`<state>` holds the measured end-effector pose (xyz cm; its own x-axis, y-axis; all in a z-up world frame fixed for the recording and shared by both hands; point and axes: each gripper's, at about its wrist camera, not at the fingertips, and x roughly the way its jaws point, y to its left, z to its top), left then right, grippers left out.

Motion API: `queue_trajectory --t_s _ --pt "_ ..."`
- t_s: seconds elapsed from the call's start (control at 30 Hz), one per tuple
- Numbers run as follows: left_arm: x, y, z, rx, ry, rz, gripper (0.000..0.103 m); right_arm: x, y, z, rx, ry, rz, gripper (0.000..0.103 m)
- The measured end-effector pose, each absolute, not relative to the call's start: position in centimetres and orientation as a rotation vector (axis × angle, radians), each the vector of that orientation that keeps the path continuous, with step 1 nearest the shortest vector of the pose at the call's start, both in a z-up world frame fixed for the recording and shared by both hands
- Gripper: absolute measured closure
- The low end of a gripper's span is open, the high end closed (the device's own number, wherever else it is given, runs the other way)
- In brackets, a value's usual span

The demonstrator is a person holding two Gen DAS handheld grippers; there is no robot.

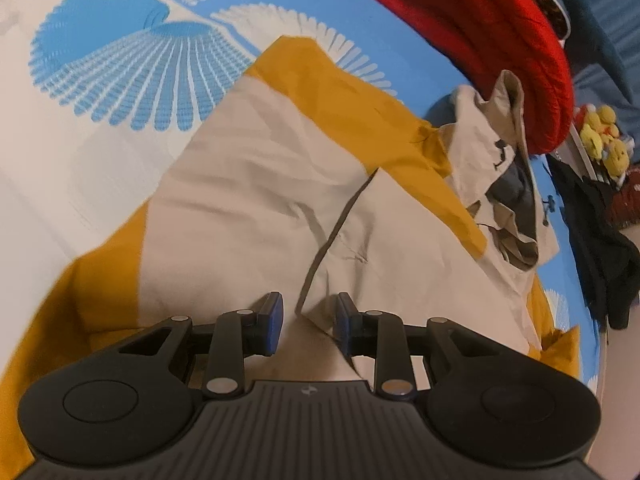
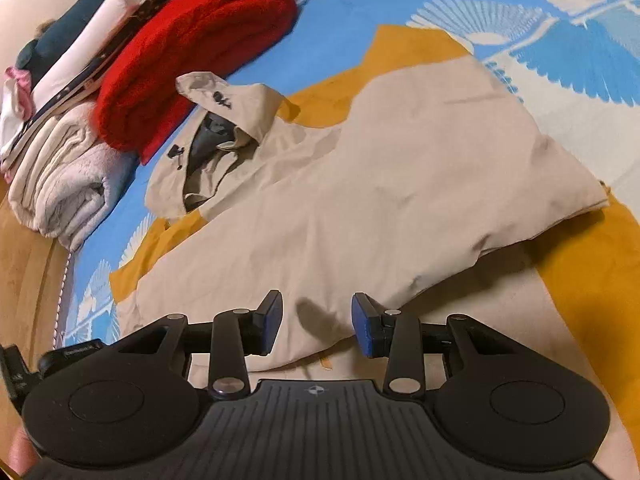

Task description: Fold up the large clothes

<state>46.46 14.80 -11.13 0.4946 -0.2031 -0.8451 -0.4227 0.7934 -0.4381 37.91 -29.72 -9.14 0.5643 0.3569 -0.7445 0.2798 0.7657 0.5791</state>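
Observation:
A large beige and mustard-yellow jacket (image 1: 248, 184) lies spread on the bed, its hood (image 1: 500, 152) toward the red pile. In the left wrist view my left gripper (image 1: 309, 322) hovers just over the beige cloth near a dark seam edge (image 1: 332, 236). Its blue pads (image 1: 276, 322) stand apart with nothing pinched. In the right wrist view the jacket (image 2: 360, 184) has a beige panel folded over its body. My right gripper (image 2: 318, 326) is low over that panel's near edge, jaws apart, and the cloth lies loose beneath them. The hood (image 2: 224, 128) lies at the upper left.
The bed has a blue and white fan-patterned sheet (image 1: 120, 80). Folded clothes are stacked beside the hood: a red knit (image 2: 192, 52), a white towel-like bundle (image 2: 64, 184) and dark items. Yellow plush toys (image 1: 604, 140) and a dark garment (image 1: 600, 240) sit at the bed's edge.

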Motion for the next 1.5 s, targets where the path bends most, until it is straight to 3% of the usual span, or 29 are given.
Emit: queue_trajectory --t_s 0.3,0.4,0.73,0.8,0.9,1.13,1.4,1.47,1.5 --pt "47.5 13.4 -11.6 -0.657 1.058 0.159 0.071 38.4 -30.6 -10.6 0.763 1.065 0.010 0.063" --pt "47.2 13.3 -10.9 -0.600 1.031 0.164 0.101 38.5 -30.5 -10.6 0.766 1.064 0.009 0.063" --pt "40.6 12.9 -0.2 -0.391 0.636 0.264 0.102 38.3 -31.0 -10.0 0.784 1.026 -0.015 0.063" --pt "38.9 12.7 0.3 -0.378 0.638 0.336 0.099 38.2 -31.1 -9.9 0.784 1.019 -0.028 0.063" --pt "38.8 14.0 -0.9 -0.382 0.717 0.449 0.066 38.0 -31.1 -10.1 0.770 1.020 -0.048 0.063" --pt "41.5 20.1 -4.4 -0.565 0.820 0.432 0.065 37.4 -31.9 -11.6 0.745 1.074 -0.175 0.063" --pt "43.3 19.4 -9.2 -0.608 1.001 0.328 0.065 37.1 -33.9 -13.0 0.838 1.091 -0.318 0.063" --pt "43.4 18.7 -9.2 -0.587 0.996 0.309 0.083 37.1 -34.2 -13.1 0.856 1.088 -0.342 0.064" --pt "43.4 18.4 -8.9 -0.572 0.982 0.295 0.098 37.1 -34.5 -13.2 0.872 1.084 -0.346 0.067"
